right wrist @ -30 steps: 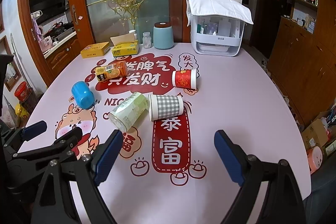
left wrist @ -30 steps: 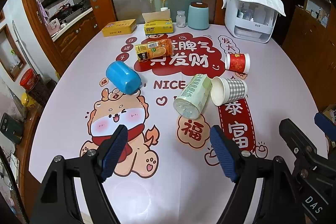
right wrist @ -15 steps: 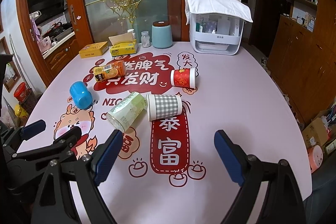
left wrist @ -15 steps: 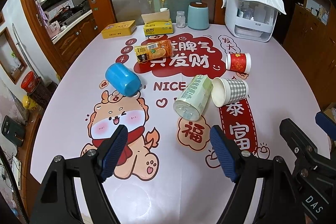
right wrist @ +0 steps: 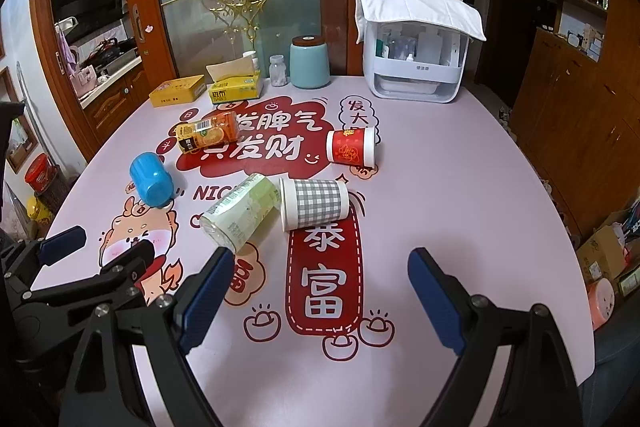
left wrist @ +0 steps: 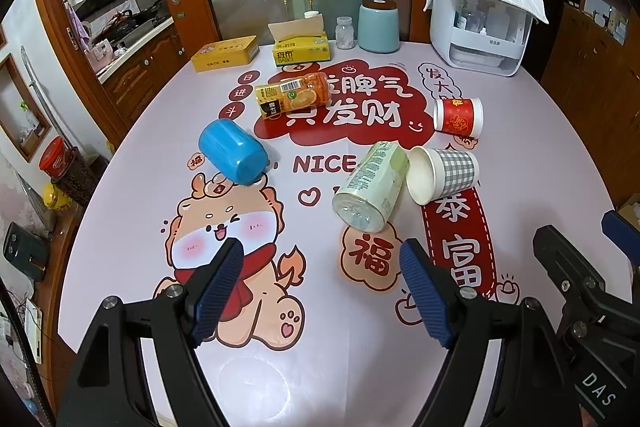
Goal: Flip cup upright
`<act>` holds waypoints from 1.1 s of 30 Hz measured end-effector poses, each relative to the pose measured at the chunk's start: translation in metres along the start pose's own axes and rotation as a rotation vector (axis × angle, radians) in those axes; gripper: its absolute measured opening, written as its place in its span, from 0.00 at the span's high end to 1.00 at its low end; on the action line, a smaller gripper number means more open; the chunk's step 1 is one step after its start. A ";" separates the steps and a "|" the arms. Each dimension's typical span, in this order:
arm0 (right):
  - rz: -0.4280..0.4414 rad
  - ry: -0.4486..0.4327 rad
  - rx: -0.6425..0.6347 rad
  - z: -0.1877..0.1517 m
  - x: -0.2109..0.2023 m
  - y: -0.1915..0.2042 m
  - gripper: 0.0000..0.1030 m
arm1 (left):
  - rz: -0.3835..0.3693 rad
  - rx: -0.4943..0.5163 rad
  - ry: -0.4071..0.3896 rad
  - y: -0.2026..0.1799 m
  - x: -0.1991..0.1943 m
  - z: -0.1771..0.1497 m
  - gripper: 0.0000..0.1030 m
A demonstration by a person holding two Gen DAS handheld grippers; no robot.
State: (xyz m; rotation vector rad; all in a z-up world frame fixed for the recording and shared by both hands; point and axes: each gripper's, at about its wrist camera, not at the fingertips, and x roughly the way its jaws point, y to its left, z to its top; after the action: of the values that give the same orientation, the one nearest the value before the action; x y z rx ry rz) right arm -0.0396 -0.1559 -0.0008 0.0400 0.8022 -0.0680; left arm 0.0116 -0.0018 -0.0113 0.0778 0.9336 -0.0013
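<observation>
Several cups lie on their sides on the round table. A grey checked paper cup touches a pale green cup. A red paper cup lies farther back. A blue plastic cup lies to the left, an orange labelled cup behind it. My left gripper is open and empty, short of the green cup. My right gripper is open and empty, short of the checked cup.
At the table's back stand a yellow tin, a tissue box, a small jar, a teal canister and a white organiser box. Wooden cabinets stand to the right of the table.
Both grippers have stayed open and almost still. The views have shifted only slightly. The cups have not moved.
</observation>
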 end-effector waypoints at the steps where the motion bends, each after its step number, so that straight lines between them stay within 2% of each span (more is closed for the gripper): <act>1: -0.001 0.003 0.000 0.000 0.002 0.000 0.13 | 0.001 0.001 0.002 -0.001 0.001 0.001 0.23; 26: 0.009 0.010 0.000 0.005 0.010 0.003 0.13 | -0.011 0.008 0.000 -0.006 0.010 0.005 0.23; 33: 0.012 0.007 0.006 0.007 0.014 0.000 0.13 | -0.076 0.012 0.010 -0.003 0.014 0.010 0.24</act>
State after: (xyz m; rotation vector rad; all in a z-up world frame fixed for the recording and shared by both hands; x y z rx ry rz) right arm -0.0251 -0.1565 -0.0056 0.0509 0.8091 -0.0591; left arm 0.0279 -0.0053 -0.0171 0.0529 0.9458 -0.0772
